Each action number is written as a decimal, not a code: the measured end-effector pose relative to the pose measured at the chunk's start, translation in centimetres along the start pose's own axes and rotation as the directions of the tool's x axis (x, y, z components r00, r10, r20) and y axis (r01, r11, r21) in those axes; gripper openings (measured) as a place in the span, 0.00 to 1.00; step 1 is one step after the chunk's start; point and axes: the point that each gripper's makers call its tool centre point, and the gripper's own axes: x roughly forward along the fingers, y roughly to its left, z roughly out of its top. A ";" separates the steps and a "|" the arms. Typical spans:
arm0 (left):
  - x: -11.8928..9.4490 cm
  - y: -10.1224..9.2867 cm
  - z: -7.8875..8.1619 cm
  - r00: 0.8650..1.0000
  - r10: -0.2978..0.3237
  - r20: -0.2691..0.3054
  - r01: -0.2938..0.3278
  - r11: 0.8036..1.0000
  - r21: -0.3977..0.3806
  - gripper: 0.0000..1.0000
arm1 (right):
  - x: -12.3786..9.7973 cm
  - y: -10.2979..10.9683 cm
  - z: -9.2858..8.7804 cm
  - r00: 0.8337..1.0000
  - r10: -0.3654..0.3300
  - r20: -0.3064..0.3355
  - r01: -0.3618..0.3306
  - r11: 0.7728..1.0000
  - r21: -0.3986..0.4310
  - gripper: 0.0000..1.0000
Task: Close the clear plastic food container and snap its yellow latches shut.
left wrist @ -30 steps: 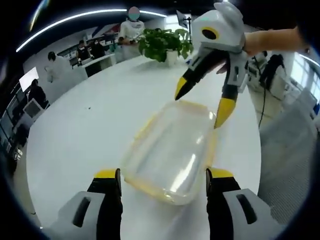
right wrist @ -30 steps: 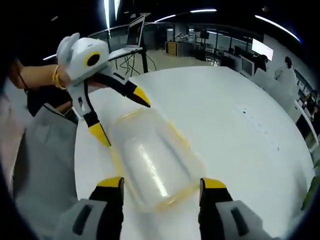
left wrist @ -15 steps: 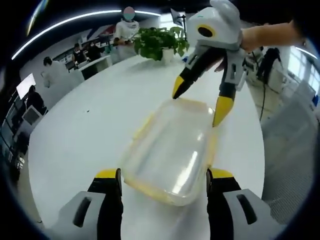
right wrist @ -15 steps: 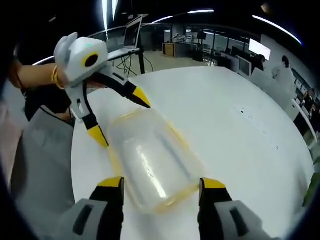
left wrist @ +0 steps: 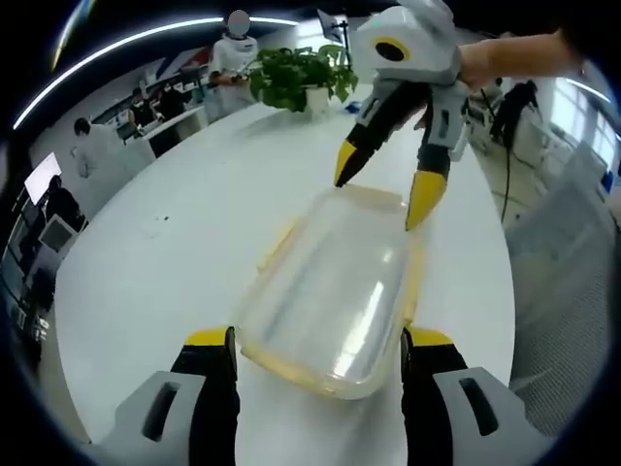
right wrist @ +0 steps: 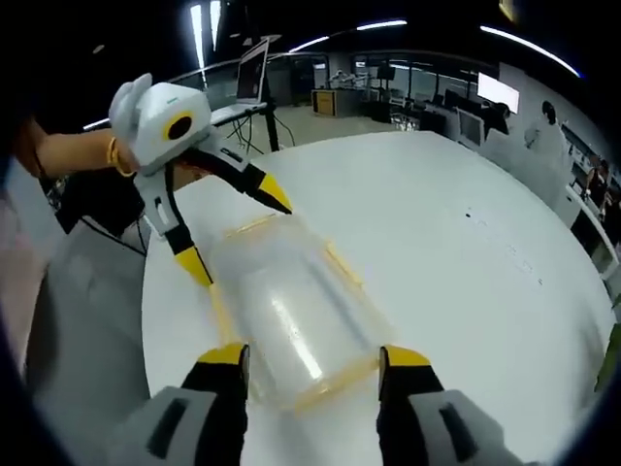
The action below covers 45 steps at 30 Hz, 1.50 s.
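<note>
Lying lengthwise between both open claws on the tabletop point(left wrist: 146, 262), the container point(left wrist: 335, 282) spans lower centre, left claw point(left wrist: 315, 342), to upper centre, right claw point(left wrist: 380, 196).

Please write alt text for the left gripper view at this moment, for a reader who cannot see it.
A clear plastic food container with yellow latches lies on a round white table, its near end between the open left gripper jaws. The open right gripper, held by a hand, hovers at the far end. A potted plant and people stand behind.
</note>
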 end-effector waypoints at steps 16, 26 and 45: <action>0.5 2.1 0.3 1.000 0.013 -0.005 -0.013 1.000 -0.011 0.66 | 1.0 -2.3 1.2 0.999 -0.042 -0.031 0.040 0.997 -0.069 0.58; 1.4 5.1 0.6 1.000 0.018 -0.025 -0.018 1.000 0.000 0.66 | 2.3 -4.8 2.7 0.999 -0.043 -0.019 0.041 0.997 -0.069 0.57; 3.1 9.3 1.2 0.996 0.066 -0.065 -0.061 0.995 0.078 0.64 | 3.9 -8.8 4.8 0.999 -0.040 -0.023 0.038 0.996 -0.077 0.57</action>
